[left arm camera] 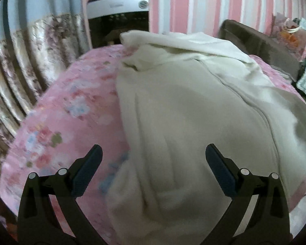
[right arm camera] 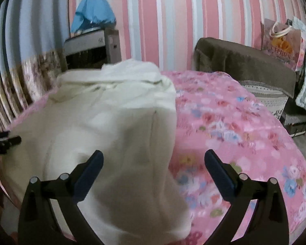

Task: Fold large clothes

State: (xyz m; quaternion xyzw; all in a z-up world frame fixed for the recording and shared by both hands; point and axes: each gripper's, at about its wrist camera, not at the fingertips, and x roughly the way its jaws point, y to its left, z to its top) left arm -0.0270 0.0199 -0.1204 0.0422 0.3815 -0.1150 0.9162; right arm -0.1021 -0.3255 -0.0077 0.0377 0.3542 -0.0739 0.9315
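A large cream hooded garment (left arm camera: pixel 185 110) lies spread on a pink flowered bedcover (left arm camera: pixel 67 110), its hood at the far end. In the left wrist view my left gripper (left arm camera: pixel 154 153) hangs open above the garment's near left edge, nothing between its fingers. Seen from the right wrist, the same garment (right arm camera: pixel 104 126) fills the left half and the bedcover (right arm camera: pixel 234 126) the right. My right gripper (right arm camera: pixel 154 158) stands open above the garment's near right edge, holding nothing. The tip of the left gripper (right arm camera: pixel 4 140) shows at that view's left border.
A pink-and-white striped wall (right arm camera: pixel 173 20) rises behind the bed. A white and black appliance (left arm camera: pixel 118 16) with blue cloth on it stands at the far left. A brown headboard or sofa (right arm camera: pixel 244 61) and a paper gift bag (right arm camera: pixel 281 40) are at the far right. Flowered curtains (left arm camera: pixel 20 61) hang left.
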